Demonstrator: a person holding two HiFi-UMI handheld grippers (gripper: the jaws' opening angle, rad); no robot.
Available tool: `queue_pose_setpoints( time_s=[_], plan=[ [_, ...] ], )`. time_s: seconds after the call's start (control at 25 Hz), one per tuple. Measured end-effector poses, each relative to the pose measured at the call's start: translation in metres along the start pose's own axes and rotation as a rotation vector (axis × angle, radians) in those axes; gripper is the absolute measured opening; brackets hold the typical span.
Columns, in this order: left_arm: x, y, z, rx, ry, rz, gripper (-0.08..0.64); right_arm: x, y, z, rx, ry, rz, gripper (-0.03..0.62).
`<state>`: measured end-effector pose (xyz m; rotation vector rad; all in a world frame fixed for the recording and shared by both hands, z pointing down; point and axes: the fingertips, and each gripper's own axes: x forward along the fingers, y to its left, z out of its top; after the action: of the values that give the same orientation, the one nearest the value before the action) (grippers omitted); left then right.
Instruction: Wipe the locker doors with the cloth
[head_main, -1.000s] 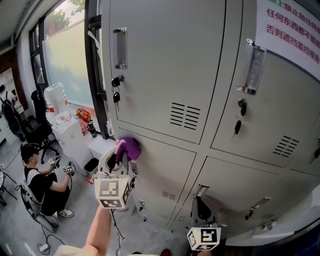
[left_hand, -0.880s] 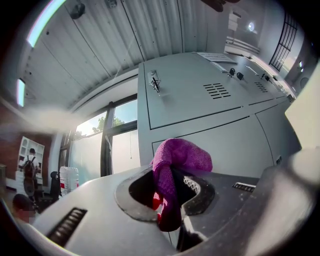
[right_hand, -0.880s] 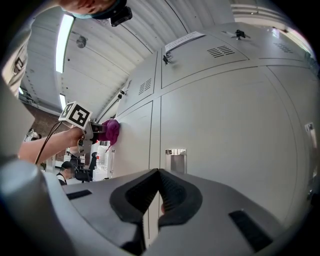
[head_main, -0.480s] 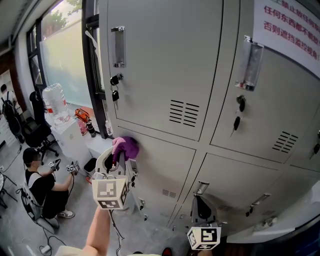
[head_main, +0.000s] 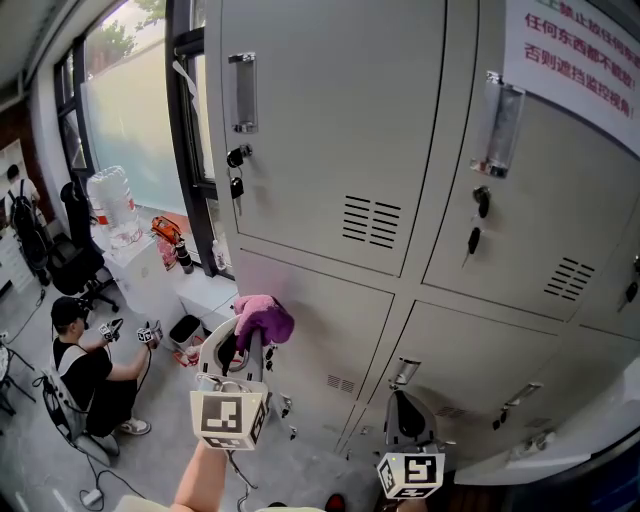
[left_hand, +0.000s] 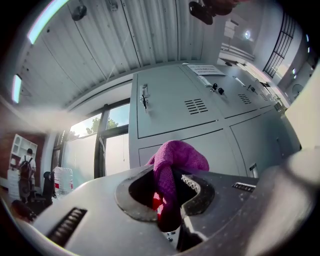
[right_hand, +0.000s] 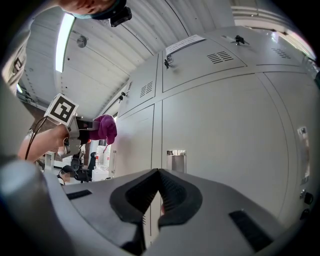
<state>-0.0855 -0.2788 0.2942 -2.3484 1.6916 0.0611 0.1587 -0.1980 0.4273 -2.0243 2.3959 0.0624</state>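
- The cloth (head_main: 263, 318) is bright magenta-purple.
- The locker doors (head_main: 330, 150) are pale grey, each with a block of dark slots.
- The left hand-held gripper (head_main: 243, 335) is light grey, and its cube is white with a black square pattern.
- The right hand-held gripper (head_main: 402, 398) is grey with the same black-and-white cube.
- The notice (head_main: 580, 50) is white with red characters.
- The window frame (head_main: 185, 130) is black.
- The water bottle (head_main: 112, 205) is clear with a red label.

left gripper (left_hand: 167, 200) w/ both grey jaws clamped on a fuzzy magenta cloth (left_hand: 177, 157), the top bunched up above the jaws. grey metal locker doors (left_hand: 170, 112) w/ vent slots right behind it, can't tell if they touch. big window (left_hand: 95, 145) + clear water jug (left_hand: 63, 180) off to the left.
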Motion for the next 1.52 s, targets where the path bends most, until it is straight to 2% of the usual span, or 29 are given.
queue_pose_setpoints(
  time_s=[0.32, 0.48, 0.6, 0.72, 1.2, 1.52],
  plan=[
    [-0.019, -0.041, -0.017, -0.021, 0.046, -0.091, 0.071, -0.005, 0.001, -0.001, 0.005, -0.001, -0.008, 0.015],
    [-0.022, -0.056, -0.026, -0.035, 0.070, -0.122, 0.071, -0.010, -0.006, -0.008, -0.023, -0.010, -0.014, 0.015],
    [-0.025, -0.066, -0.032, -0.055, 0.084, -0.144, 0.071, -0.015, -0.008, -0.003, 0.003, 0.005, -0.035, 0.015],
    [-0.025, -0.079, -0.034, -0.064, 0.086, -0.177, 0.071, -0.020, -0.014, -0.004, -0.027, -0.020, -0.042, 0.015],
    [-0.011, -0.139, -0.037, -0.097, 0.077, -0.323, 0.071, -0.048, -0.045, -0.004, -0.003, 0.015, -0.158, 0.015],
    [0.005, -0.170, -0.041, -0.100, 0.082, -0.382, 0.071, -0.057, -0.067, -0.007, -0.007, 0.010, -0.212, 0.015]
  ],
)
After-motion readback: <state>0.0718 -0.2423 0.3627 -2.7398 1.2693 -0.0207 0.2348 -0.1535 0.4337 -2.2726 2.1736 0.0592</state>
